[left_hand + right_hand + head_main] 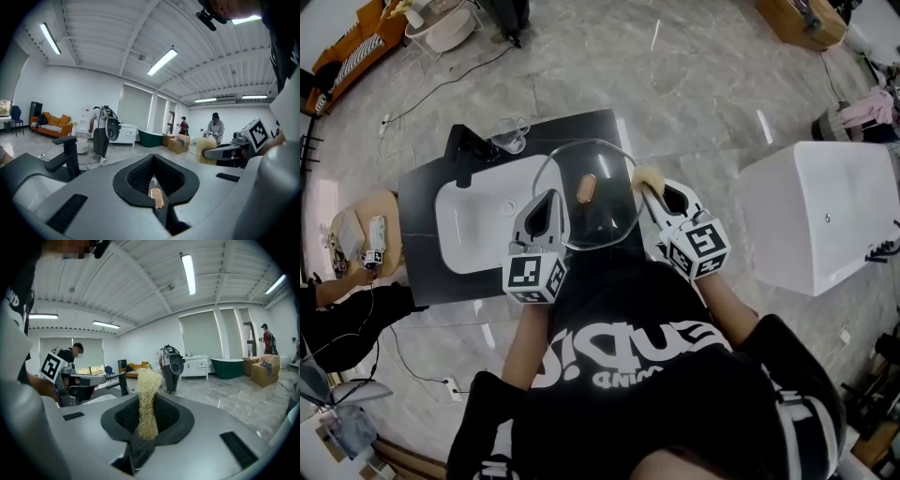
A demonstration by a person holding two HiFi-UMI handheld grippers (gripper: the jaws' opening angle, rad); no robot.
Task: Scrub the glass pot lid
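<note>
Left gripper's glass lid over sink

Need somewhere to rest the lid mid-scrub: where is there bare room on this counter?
Bare: the white basin, between the faucet and the glass lid, and the black counter strip left of it. Crowded: the faucet corner with the glass cup, and the right end, where the left gripper holds the lid and the right gripper the scrubber.

The left tool is shut on the lid, whose bronze knob is seen between the jaws; a scrubber is clamped by the right tool.
</note>
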